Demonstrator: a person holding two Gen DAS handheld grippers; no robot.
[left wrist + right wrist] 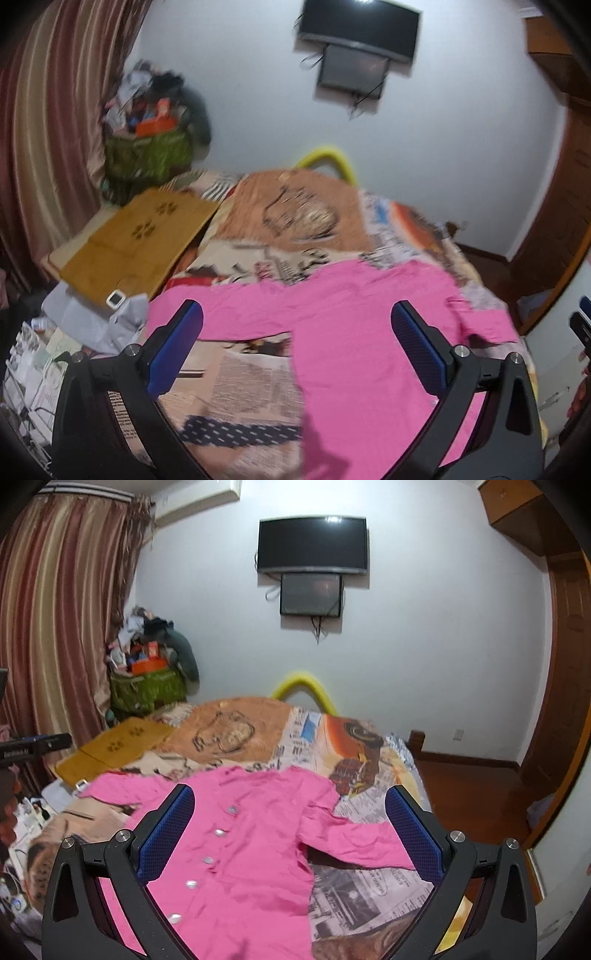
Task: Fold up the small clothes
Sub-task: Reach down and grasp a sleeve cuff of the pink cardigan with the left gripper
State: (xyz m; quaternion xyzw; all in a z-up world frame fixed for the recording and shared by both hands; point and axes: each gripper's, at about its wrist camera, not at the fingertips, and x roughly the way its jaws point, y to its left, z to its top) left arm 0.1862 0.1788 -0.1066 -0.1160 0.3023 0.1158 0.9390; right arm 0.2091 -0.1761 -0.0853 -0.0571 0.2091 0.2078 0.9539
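**Both grippers wide open above a pink shirt spread on the bed**

The left gripper (295, 347) hangs over the bed with its two blue-padded fingers (177, 347) spread wide and nothing between them. The right gripper (290, 834) is likewise spread wide, its blue pads (413, 834) holding nothing. Beneath both lies the bright pink long-sleeved button-front shirt (251, 842), flat and face up on the newspaper-print bedspread (369, 890), with a row of pale round buttons (208, 860) running down its front. In the right wrist view one sleeve (354, 843) reaches out toward the right finger and the other sleeve (118, 788) stretches to the left, both unfolded. In the left wrist view, which is somewhat blurred, the shirt (369, 332) fills the lower right of the bed.

Beyond the shirt an orange-brown blanket with a dark line drawing (225, 731) covers the far part of the bed. To its left rests a yellow-brown wooden board with paw-print cutouts (136, 240), with a small white device (115, 298) at its near edge. A yellow curved foam tube (303, 686) rises behind the bed. In the corner stands a green bag heaped with clutter (147, 686) beside striped brown curtains (62, 609). On the far white wall hangs a black flat television (312, 544) with a smaller dark screen (310, 594) just under it
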